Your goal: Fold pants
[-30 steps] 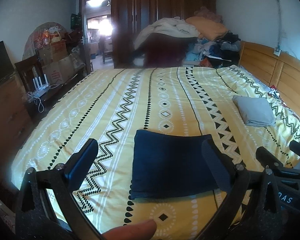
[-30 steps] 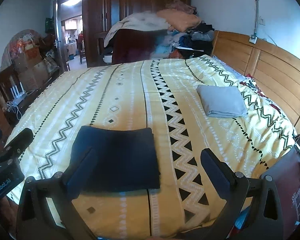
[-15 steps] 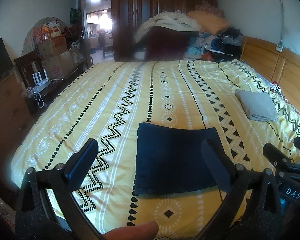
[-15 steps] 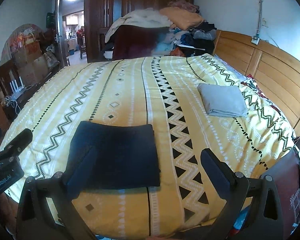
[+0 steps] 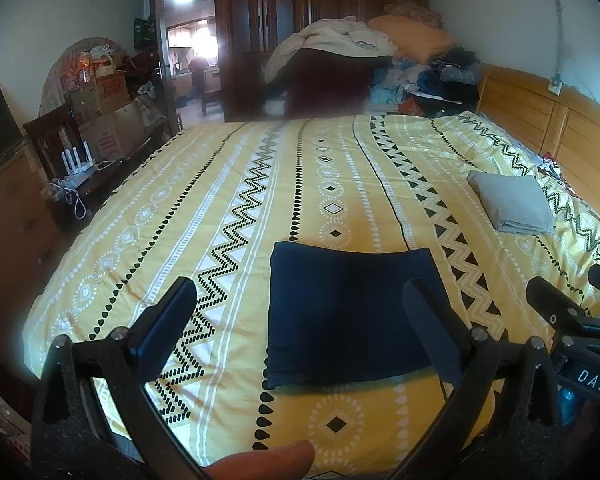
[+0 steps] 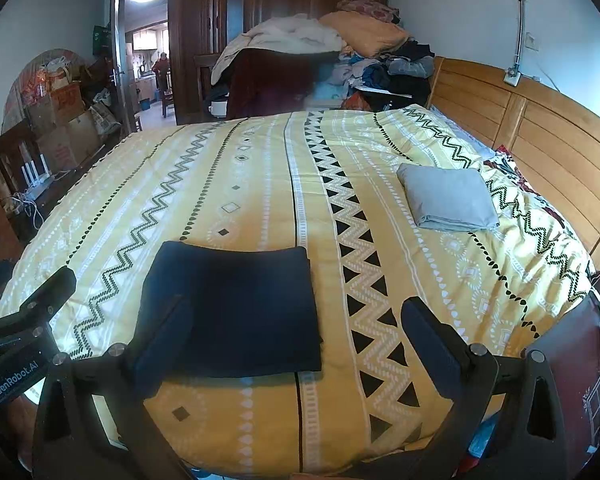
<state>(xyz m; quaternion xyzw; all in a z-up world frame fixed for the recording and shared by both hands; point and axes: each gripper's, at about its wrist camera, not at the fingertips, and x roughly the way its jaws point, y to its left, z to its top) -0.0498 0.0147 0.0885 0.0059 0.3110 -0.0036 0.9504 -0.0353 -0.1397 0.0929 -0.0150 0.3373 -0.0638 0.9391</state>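
Item: pants (image 5: 350,312), folded square, flat on bed (image 5: 228,216) at my 12 o'clock, laid so for stacking. My left gripper (image 5: 300,316) and right gripper (image 6: 296,332): fingers wide, empty, clear of the cloth so the fold lies undisturbed.

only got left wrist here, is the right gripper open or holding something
Observer: The right gripper is open and empty; nothing sits between its fingers.
Operator: cant see the right edge of the pants from here, is it neat
Observer: The right wrist view shows that edge whole: it runs straight and lies flat, with a small nub sticking out near the front corner.
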